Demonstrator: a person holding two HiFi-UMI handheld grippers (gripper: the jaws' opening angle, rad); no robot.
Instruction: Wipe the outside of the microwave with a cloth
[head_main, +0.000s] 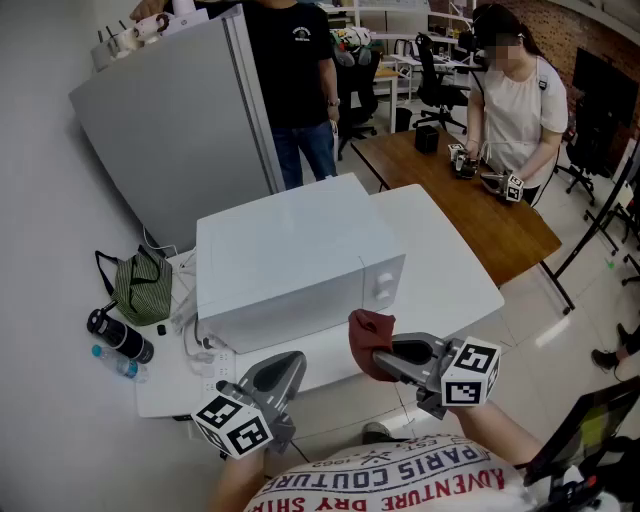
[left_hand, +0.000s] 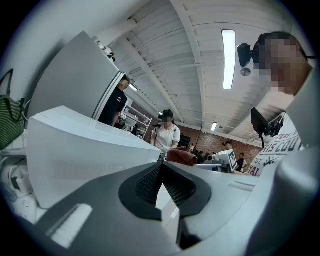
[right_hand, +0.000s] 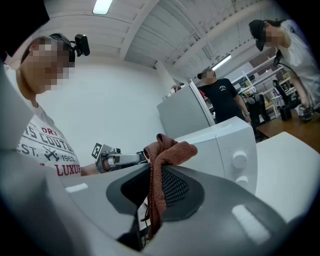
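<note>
Rust-red cloth (head_main: 371, 335) pinched in right tongs (head_main: 378, 356), just off the microwave (head_main: 300, 260) front; left tongs (head_main: 289, 364) closed, empty.

White T-shirt (head_main: 400, 478) on person holding rig, head view: red print "PARIS COUTURE", "1962", "ADVENTURE DRY". Right gripper view, same shirt: "EST. 1962", "LUXUR".
</note>
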